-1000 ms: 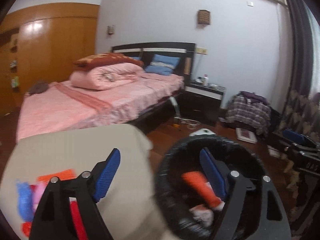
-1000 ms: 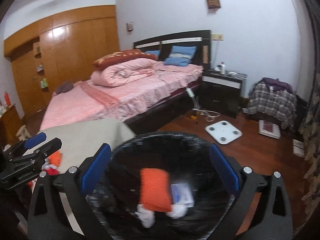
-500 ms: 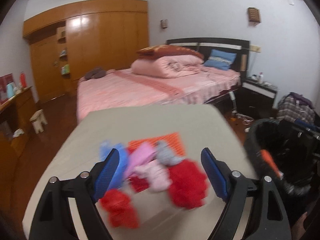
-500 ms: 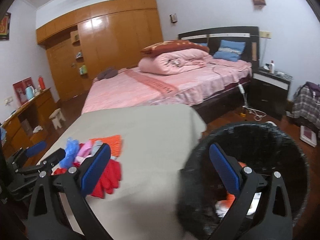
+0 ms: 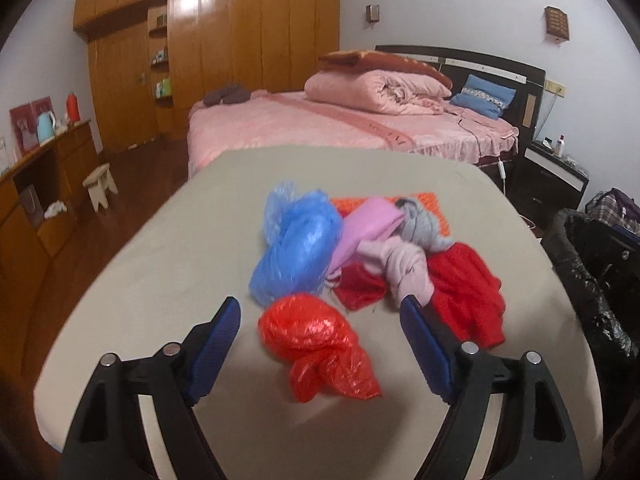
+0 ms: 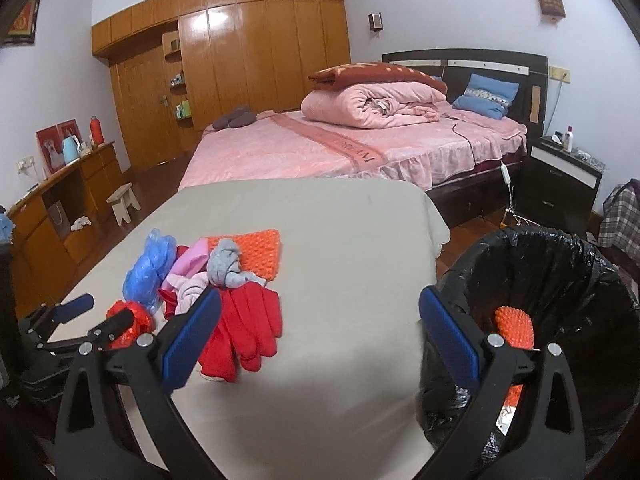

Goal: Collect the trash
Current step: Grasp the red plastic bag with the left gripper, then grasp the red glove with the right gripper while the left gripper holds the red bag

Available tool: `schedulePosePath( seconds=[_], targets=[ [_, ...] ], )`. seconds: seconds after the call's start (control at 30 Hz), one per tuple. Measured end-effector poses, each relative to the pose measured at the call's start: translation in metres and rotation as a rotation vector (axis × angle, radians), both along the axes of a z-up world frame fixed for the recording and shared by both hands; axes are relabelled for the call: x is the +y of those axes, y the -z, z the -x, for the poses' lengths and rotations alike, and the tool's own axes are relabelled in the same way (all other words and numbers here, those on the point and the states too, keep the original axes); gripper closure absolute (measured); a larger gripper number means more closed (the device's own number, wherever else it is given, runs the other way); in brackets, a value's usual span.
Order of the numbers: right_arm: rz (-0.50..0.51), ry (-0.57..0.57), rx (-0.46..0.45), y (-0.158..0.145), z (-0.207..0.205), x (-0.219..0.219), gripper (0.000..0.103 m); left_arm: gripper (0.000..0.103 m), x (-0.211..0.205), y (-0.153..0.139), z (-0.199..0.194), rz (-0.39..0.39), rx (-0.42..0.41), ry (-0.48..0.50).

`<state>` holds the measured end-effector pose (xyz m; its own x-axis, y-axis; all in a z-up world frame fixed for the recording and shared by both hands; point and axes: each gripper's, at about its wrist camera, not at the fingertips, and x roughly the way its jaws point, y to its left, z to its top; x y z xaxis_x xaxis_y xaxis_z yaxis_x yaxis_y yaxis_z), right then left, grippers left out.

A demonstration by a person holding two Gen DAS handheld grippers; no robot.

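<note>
Inside the bin [image 6: 560, 264], right view only, orange scrap [image 6: 514, 326]

In the left wrist view the black-lined trash bin [image 5: 592, 280] beside the tabletop's right edge is cut off by the picture's rim, so its inside cannot be seen, and the left gripper's blue pad [image 5: 424, 344] hides the near part of the red gloves [image 5: 468, 292]. In the right wrist view the right gripper's pad [image 6: 450, 342] covers part of the bin's near rim, and only a piece of the orange bumpy item [image 6: 514, 326] inside shows. The small bottles on the wardrobe shelves [image 6: 182, 108] are too small to tell apart.
</note>
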<state>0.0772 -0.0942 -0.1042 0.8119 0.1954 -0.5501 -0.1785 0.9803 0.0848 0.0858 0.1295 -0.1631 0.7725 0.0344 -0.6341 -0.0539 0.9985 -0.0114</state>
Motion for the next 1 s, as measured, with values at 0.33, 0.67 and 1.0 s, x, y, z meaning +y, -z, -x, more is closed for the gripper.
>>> schedulePosePath(
  seconds=[0.33, 0.67, 1.0],
  targets=[
    [0.022, -0.016, 0.037, 0.017, -0.006, 0.007, 0.007, 0.051, 0.006, 0.028, -0.016, 0.054, 0.107, -0.024],
    [0.033, -0.055, 0.073, 0.030, -0.013, 0.022, 0.007, 0.063, 0.002, 0.008, -0.007, 0.067, 0.033, -0.017],
    [0.020, -0.087, 0.116, 0.043, -0.035, 0.043, 0.007, 0.063, 0.001, -0.022, -0.007, 0.033, -0.056, -0.003]
  ],
)
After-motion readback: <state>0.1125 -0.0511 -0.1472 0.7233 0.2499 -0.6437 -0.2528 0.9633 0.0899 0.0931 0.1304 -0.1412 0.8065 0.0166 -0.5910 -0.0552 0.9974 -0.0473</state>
